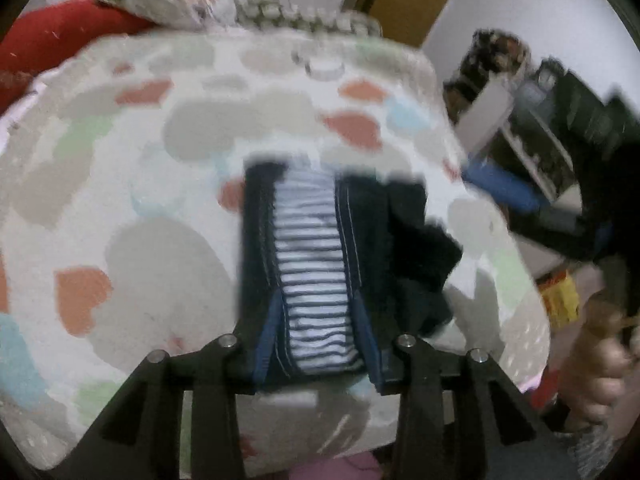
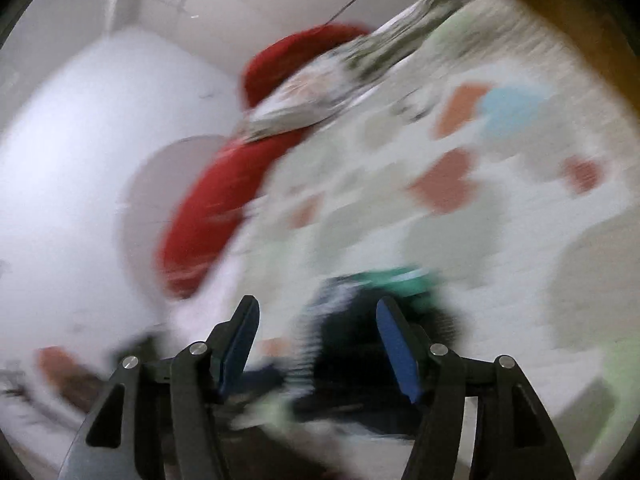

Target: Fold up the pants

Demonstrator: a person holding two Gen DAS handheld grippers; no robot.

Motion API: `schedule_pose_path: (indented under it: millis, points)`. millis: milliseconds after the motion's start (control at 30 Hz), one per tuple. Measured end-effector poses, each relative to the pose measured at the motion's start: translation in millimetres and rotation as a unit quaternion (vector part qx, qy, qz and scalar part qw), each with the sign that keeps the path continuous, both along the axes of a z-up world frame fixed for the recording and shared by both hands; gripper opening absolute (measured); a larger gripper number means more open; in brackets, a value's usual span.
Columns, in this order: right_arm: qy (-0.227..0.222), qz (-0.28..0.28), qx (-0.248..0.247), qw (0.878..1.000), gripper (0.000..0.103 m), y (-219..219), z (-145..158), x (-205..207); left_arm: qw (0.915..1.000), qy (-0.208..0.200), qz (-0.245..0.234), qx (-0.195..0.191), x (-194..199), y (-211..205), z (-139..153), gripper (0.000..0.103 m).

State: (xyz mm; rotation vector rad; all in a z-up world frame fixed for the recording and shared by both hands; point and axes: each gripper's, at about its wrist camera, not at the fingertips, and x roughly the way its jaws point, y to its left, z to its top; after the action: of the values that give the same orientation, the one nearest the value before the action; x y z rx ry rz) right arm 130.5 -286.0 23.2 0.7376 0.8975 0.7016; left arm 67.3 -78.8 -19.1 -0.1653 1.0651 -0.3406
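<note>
Pants (image 1: pixel 316 264) lie on bedspread (image 1: pixel 132 184), pillows (image 1: pixel 168 0) behind.

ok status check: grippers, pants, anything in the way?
Left gripper shut on dark navy pants with striped lining, lifted over heart-print bedsheet. Right gripper open, empty, view blurred. Nothing blocking.

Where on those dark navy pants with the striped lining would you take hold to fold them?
Probably at the near end of the dark navy pants, coming from the near edge of the heart-patterned bedspread. They lie lengthwise away from the left gripper, whose blue fingers already straddle the striped lining there; the far right side is bunched.
</note>
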Motion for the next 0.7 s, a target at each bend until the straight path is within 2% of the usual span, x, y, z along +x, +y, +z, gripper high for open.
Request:
schedule_pose_path:
  millis: [67, 133, 267, 367, 467, 533, 567, 600, 700]
  points:
    - [0.02, 0.03, 0.05, 0.998, 0.066, 17.0, -10.5, 5.2, 0.9999, 0.0, -0.001, 0.012, -4.3, -6.3, -10.3, 0.036]
    - [0.043, 0.045, 0.076, 0.995, 0.066, 32.7, -23.7, 10.2, 0.9997, -0.014, -0.001, 0.022, -8.7, -10.0, -11.7, 0.037]
    - [0.093, 0.042, 0.075, 0.992, 0.064, 44.1, -60.1, 12.4, 0.9999, -0.01, -0.008, 0.009, -8.7, -2.4, -11.3, 0.039]
    - [0.093, 0.003, 0.054, 0.994, 0.059, 22.0, -78.3, -3.7, 0.9999, -0.004, -0.013, 0.001, -10.7, 5.1, -10.0, 0.039]
    - [0.077, -0.025, 0.03, 0.996, 0.057, 2.3, -81.2, -22.7, 0.9995, 0.002, -0.028, -0.012, -16.4, 11.8, -4.4, 0.039]
    - [0.069, -0.044, -0.034, 0.996, 0.063, 1.4, -75.5, -28.2, 0.9992, -0.001, -0.025, -0.033, -19.7, 18.4, 3.4, 0.039]
    - [0.067, -0.058, -0.093, 0.992, 0.063, 4.5, -74.1, -28.9, 0.9989, -0.002, -0.021, -0.043, -19.5, 20.5, 6.7, 0.039]
    - [0.066, -0.056, -0.108, 0.99, 0.063, 6.7, -76.5, -27.3, 0.9986, -0.006, -0.015, -0.051, -17.0, 21.8, 10.5, 0.039]
    - [0.073, -0.063, -0.094, 0.991, 0.063, 2.8, -81.5, -22.4, 0.9991, -0.015, -0.007, -0.039, -8.8, 15.7, 13.2, 0.039]
